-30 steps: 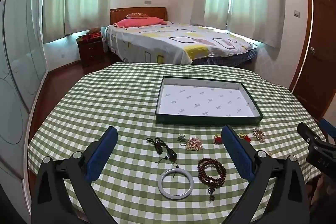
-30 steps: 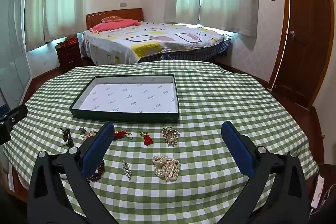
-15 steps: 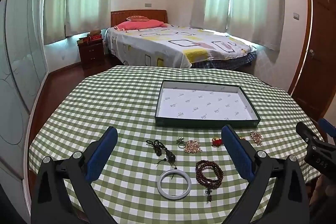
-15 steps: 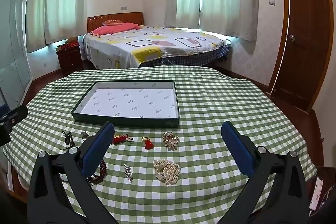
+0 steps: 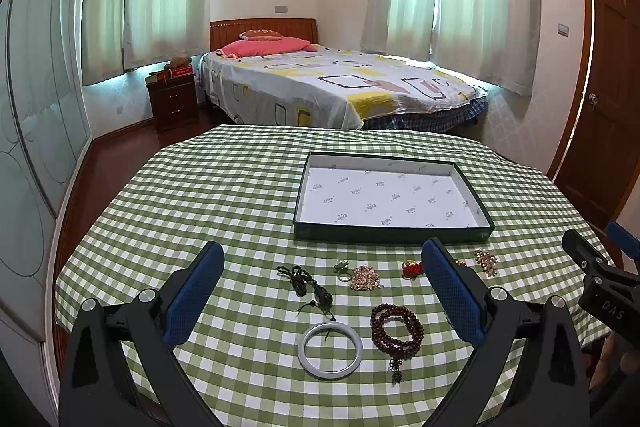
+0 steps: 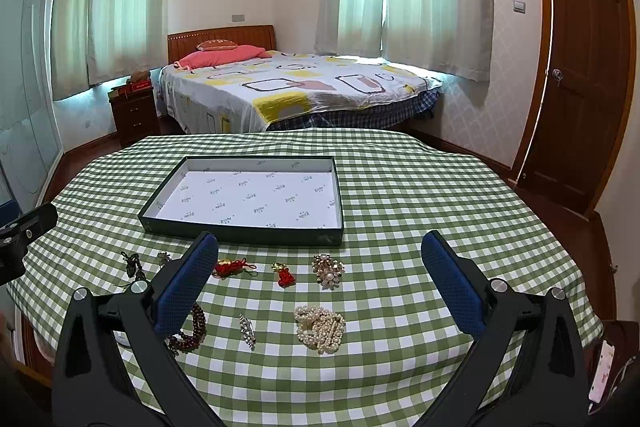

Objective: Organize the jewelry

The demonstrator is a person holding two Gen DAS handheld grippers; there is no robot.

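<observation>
An empty dark green tray [image 5: 394, 231] with white lining sits mid-table; it also shows in the right wrist view [image 6: 244, 233]. Jewelry lies in front of it: a white bangle [image 5: 330, 350], a brown bead bracelet [image 5: 396, 331], a black cord pendant [image 5: 306, 283], a gold cluster [image 5: 363, 277], a red knot charm [image 6: 232, 267], a second red charm [image 6: 285, 275], a brooch [image 6: 328, 270], a pearl string [image 6: 320, 327] and a silver clip [image 6: 247, 330]. My left gripper [image 5: 323, 293] is open above the bangle. My right gripper [image 6: 318, 291] is open above the pearls.
The round table has a green checked cloth [image 5: 224, 195]. A bed [image 5: 328, 87] stands behind it, a nightstand [image 5: 174, 101] at its left, a wooden door [image 6: 580, 75] at the right. The right gripper's body [image 5: 600, 291] shows at the left view's right edge.
Both grippers have risen and drawn back a little, so the table and jewelry sit lower in view. Both stay open and empty.
</observation>
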